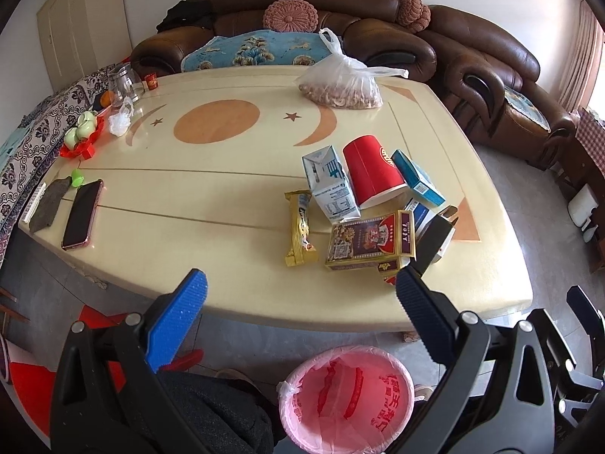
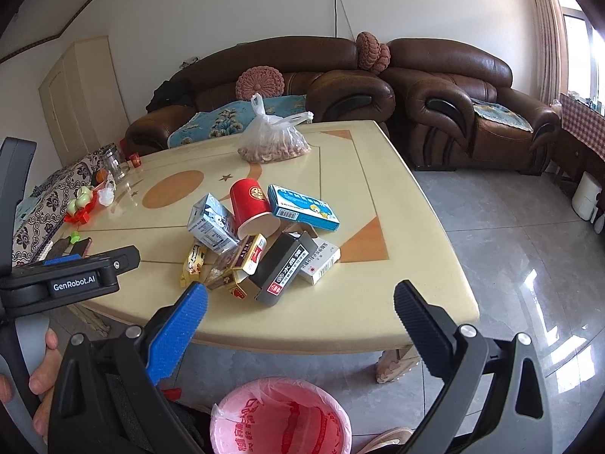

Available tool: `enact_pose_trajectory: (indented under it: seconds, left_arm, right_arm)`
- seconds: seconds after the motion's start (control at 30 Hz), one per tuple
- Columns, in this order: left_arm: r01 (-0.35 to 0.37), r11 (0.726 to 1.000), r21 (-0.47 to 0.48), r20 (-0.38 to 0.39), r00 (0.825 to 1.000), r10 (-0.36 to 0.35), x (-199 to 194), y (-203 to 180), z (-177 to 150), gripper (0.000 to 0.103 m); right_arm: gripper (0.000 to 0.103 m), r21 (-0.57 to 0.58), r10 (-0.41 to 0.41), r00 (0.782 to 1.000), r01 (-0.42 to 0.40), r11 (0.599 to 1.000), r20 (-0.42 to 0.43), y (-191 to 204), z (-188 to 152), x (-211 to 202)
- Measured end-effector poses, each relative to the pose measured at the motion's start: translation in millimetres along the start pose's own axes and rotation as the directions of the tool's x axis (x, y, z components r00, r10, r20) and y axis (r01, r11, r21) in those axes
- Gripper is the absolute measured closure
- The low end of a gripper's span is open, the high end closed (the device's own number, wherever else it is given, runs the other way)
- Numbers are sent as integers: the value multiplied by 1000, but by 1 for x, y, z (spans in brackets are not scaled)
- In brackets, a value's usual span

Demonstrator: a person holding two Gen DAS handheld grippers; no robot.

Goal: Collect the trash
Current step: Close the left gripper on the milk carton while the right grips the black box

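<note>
A pile of trash lies on the cream table (image 1: 227, 265) near its front right: a red paper cup (image 1: 372, 174) (image 2: 249, 202) on its side, a milk carton (image 1: 331, 189) (image 2: 211, 223), a gold snack wrapper (image 1: 300, 227) (image 2: 193, 261), a brown-gold box (image 1: 368, 244), a blue box (image 2: 302, 208), a black box (image 2: 283, 265) and a white box (image 2: 321, 261). A bin with a pink liner (image 1: 346, 397) (image 2: 281, 416) stands on the floor below the table's front edge. My left gripper (image 1: 300, 287) and right gripper (image 2: 300, 295) are both open and empty, hovering before the pile, above the bin.
A bag of peanuts (image 1: 340, 85) sits at the table's far side. A phone (image 1: 81, 213), a grey cloth, a red tray with green cups (image 1: 81, 134) and a glass jar (image 1: 124, 83) are at the left. Brown sofas (image 2: 453, 102) stand behind. The tiled floor is at the right.
</note>
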State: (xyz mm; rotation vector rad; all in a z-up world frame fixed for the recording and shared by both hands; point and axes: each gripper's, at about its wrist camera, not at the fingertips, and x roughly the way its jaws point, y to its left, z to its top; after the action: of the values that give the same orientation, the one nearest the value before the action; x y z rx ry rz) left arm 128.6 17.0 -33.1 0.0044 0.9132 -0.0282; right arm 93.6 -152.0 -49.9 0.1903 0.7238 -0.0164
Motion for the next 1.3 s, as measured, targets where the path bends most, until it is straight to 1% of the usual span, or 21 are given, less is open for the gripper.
enact_pose_trajectory:
  seconds: [0.17, 0.27, 0.4, 0.57, 0.7, 0.9, 1.07, 1.3]
  left_arm:
    - [28, 1000, -1, -34, 999, -28, 19, -4, 15, 5]
    - [24, 1000, -1, -40, 999, -24, 31, -6, 26, 5]
    - [35, 999, -2, -53, 998, -35, 45, -8, 40, 5]
    - [36, 999, 17, -75, 997, -35, 66, -13, 54, 5]
    - [30, 999, 37, -90, 996, -27, 80, -16, 63, 5]
    - [44, 999, 31, -121, 992, -40, 99, -12, 74, 5]
    - [36, 998, 41, -136, 990, -30, 116, -13, 81, 5]
    - [75, 997, 31, -190, 979, -68, 145, -11, 89, 5]
  right_arm:
    - [6, 39, 37, 999, -37, 999, -11, -5, 7, 19]
    - [6, 58, 45, 999, -45, 997, -14, -6, 10, 31]
    - [6, 86, 50, 999, -49, 995, -12, -5, 15, 47]
    - [6, 127, 50, 998, -46, 991, -24, -5, 16, 69]
    - [6, 155, 49, 998, -43, 987, -39, -7, 19, 86]
    - [6, 200, 42, 998, -32, 979, -49, -13, 20, 103]
    - [6, 214, 44, 997, -29, 976, -66, -13, 21, 120]
    - [6, 264, 56, 994, -31, 964, -89, -16, 20, 143]
